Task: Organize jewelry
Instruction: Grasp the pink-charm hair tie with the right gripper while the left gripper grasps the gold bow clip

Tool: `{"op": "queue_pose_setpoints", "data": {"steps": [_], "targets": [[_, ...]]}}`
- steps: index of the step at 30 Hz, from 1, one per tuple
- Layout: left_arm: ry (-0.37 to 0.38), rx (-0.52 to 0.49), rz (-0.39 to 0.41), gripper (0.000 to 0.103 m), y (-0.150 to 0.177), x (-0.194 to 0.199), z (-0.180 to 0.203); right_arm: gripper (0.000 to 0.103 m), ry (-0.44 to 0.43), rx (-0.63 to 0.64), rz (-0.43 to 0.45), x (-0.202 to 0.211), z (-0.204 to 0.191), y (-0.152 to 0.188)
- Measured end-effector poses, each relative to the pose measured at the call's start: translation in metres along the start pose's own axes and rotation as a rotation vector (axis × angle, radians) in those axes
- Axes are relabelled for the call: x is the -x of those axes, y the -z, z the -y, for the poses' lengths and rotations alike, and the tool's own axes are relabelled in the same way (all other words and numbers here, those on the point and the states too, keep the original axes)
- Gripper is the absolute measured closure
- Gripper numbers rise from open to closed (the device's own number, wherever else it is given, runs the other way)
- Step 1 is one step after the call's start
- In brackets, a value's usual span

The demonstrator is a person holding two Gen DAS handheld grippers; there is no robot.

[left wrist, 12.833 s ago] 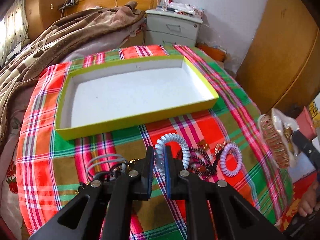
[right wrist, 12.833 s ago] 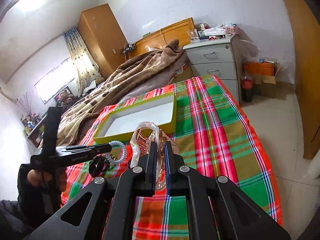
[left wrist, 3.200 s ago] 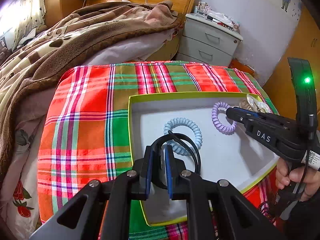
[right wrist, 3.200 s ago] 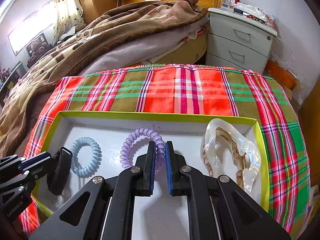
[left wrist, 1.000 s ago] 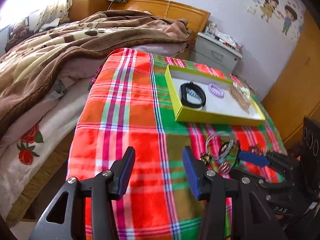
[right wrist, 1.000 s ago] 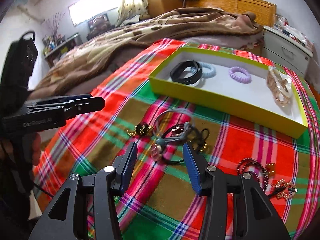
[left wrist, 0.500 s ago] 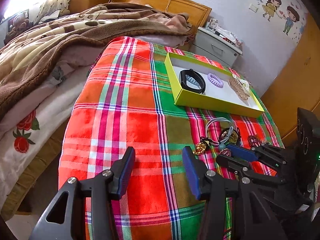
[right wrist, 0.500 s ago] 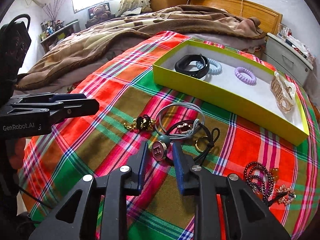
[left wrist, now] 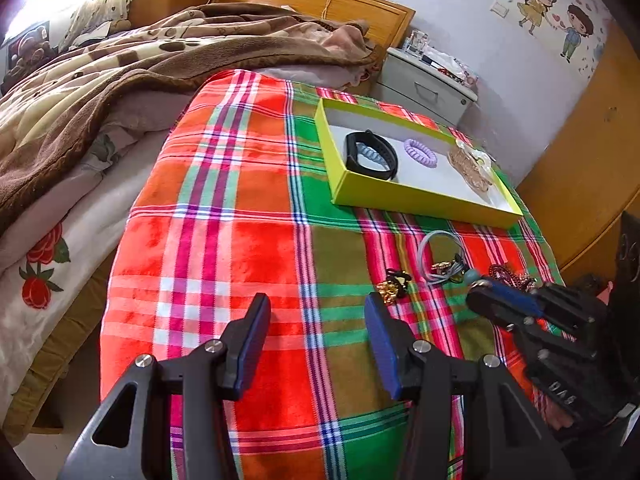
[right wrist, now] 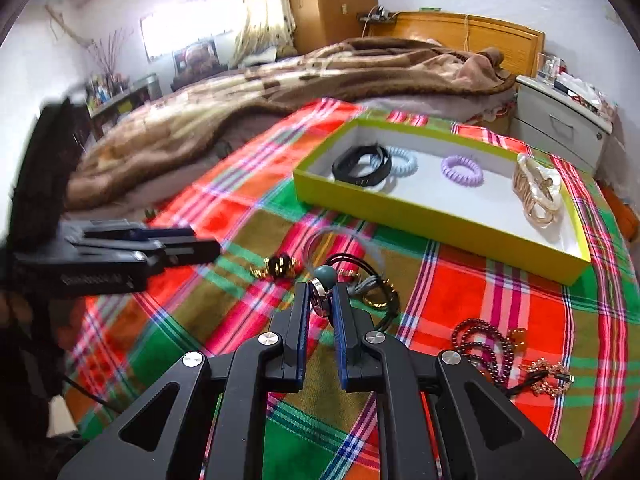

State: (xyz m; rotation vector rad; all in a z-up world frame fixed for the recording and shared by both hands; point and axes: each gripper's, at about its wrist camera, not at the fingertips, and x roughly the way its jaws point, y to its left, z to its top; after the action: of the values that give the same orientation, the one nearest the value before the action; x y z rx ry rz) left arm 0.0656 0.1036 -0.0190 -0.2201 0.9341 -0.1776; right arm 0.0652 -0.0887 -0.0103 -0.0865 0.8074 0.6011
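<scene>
Left gripper [left wrist: 316, 344]: fingers apart, nothing between them, hovering over bare plaid cloth [left wrist: 224, 208].

Loose pile on the surface, not yet sorted: gold-and-black piece [right wrist: 280, 267], grey hair tie [right wrist: 340, 248] with its charm, gold ring [right wrist: 376, 300], dark bead bracelet [right wrist: 480, 344], gold chain piece [right wrist: 550, 374].

Right gripper [right wrist: 321, 300]: fingers closing on the round charm [right wrist: 320, 298] of the grey tie.

Yellow box [right wrist: 440, 216] holds four items: black band [right wrist: 362, 166], blue coil tie [right wrist: 402, 164], purple coil tie [right wrist: 462, 170], hair claw [right wrist: 536, 190]. Estimate: roughly half done.
</scene>
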Motion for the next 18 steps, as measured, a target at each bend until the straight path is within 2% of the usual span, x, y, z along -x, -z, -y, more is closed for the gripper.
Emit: {"op": "queue_pose_setpoints", "data": {"steps": [6, 10, 18], "targets": [[0.008, -0.025, -0.012, 0.052, -0.001, -0.005, 0.011, 0.091, -0.099, -0.123, 0.085, 0.021, 0.024, -0.004], [0.007, -0.061, -0.020, 0.052, -0.002, -0.010, 0.020, 0.091, -0.037, -0.151, 0.142, 0.039, 0.033, -0.005], [0.006, -0.139, -0.034, 0.052, -0.002, -0.019, 0.043, 0.091, 0.014, -0.195, 0.207, 0.062, 0.048, -0.003]]}}
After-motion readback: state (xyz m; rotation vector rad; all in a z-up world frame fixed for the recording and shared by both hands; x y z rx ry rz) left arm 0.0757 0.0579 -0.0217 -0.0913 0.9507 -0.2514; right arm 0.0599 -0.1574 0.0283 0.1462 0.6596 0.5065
